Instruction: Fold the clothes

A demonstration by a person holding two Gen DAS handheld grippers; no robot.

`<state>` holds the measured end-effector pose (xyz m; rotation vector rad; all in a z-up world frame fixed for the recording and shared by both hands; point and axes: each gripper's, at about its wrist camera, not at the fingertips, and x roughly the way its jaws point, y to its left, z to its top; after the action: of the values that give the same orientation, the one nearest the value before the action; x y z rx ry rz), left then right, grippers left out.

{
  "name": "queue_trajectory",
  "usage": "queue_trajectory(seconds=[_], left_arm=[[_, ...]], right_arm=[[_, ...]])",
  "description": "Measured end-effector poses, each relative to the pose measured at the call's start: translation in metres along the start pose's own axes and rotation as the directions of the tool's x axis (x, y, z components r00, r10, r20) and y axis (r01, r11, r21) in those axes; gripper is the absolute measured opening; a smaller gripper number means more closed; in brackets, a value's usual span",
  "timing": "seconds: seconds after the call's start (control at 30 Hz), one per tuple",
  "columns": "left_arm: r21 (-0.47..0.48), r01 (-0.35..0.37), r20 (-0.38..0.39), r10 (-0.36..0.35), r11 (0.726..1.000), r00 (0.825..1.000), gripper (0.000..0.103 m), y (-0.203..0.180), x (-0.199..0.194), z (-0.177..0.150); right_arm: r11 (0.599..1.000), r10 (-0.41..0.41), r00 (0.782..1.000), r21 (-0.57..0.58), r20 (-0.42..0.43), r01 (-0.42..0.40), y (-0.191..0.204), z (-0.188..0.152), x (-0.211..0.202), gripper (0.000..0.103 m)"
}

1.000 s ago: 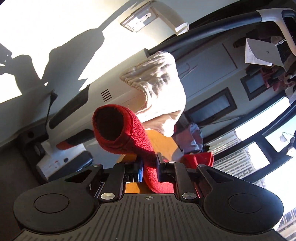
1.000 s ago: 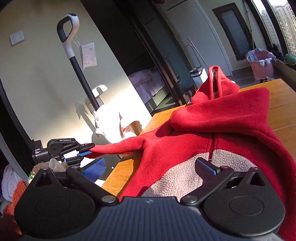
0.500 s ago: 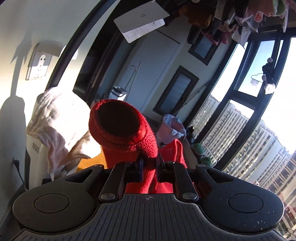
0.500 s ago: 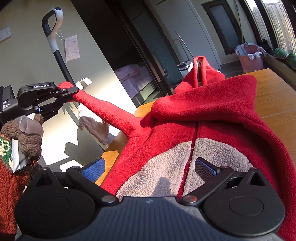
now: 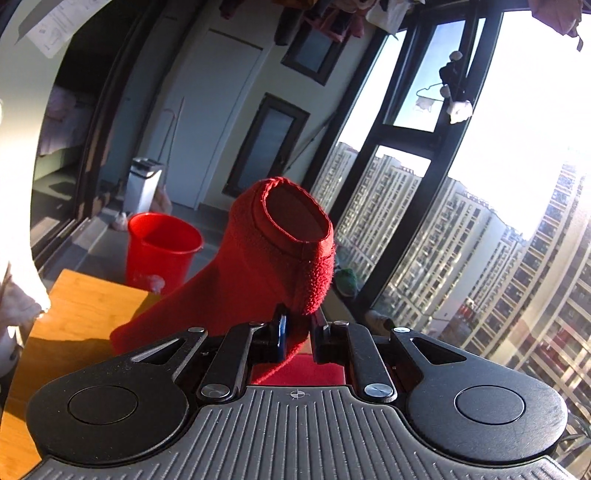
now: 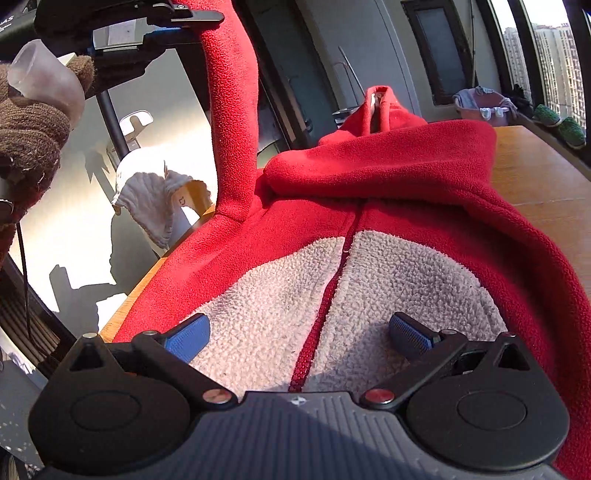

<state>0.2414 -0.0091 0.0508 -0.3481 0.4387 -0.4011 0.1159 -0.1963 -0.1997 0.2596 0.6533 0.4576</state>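
Observation:
A red fleece hoodie with a grey chest panel and a red zip lies front-up on a wooden table, hood towards the far end. My left gripper is shut on its sleeve just behind the open cuff. In the right wrist view that gripper holds the sleeve lifted nearly upright above the hoodie's left shoulder. My right gripper hangs open low over the grey panel, its blue pads either side of the zip, nothing between them.
A gloved hand holds the left gripper's handle at the upper left. A white cloth hangs over an appliance beside the table's left edge. A red bucket stands on the floor past the table, a pink basin near the windows.
The left gripper has swung up and rolled, lifting the sleeve from level at the table's side to nearly upright. The right gripper has sunk closer to the grey panel, still open.

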Motion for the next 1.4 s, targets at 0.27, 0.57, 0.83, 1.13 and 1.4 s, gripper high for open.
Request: queue_trajectory(seconds=[0.27, 0.57, 0.83, 1.13, 1.4], left_arm=[[-0.039, 0.061, -0.066, -0.064, 0.997, 0.996, 0.018, -0.009, 0.03, -0.016], [-0.08, 0.113, -0.13, -0.123, 0.99, 0.984, 0.029, -0.016, 0.06, -0.032], [-0.11, 0.169, -0.126, -0.182, 0.979, 0.975, 0.053, -0.013, 0.061, -0.036], [-0.135, -0.023, -0.129, 0.006, 0.991, 0.992, 0.063, 0.047, 0.04, -0.077], [0.056, -0.109, -0.092, 0.114, 0.992, 0.989, 0.077, 0.05, 0.041, -0.12]], right_arm=[[0.995, 0.055, 0.998, 0.083, 0.038, -0.058, -0.013, 0.0, -0.003, 0.103], [0.991, 0.102, 0.993, 0.086, 0.058, -0.107, -0.017, -0.003, -0.004, 0.103], [0.996, 0.08, 0.996, 0.045, 0.049, -0.083, -0.009, -0.002, -0.003, 0.103], [0.992, 0.076, 0.996, 0.096, 0.043, -0.08, -0.021, 0.014, -0.006, 0.103], [0.981, -0.195, 0.954, 0.061, 0.227, 0.186, -0.048, 0.088, -0.027, 0.102]])
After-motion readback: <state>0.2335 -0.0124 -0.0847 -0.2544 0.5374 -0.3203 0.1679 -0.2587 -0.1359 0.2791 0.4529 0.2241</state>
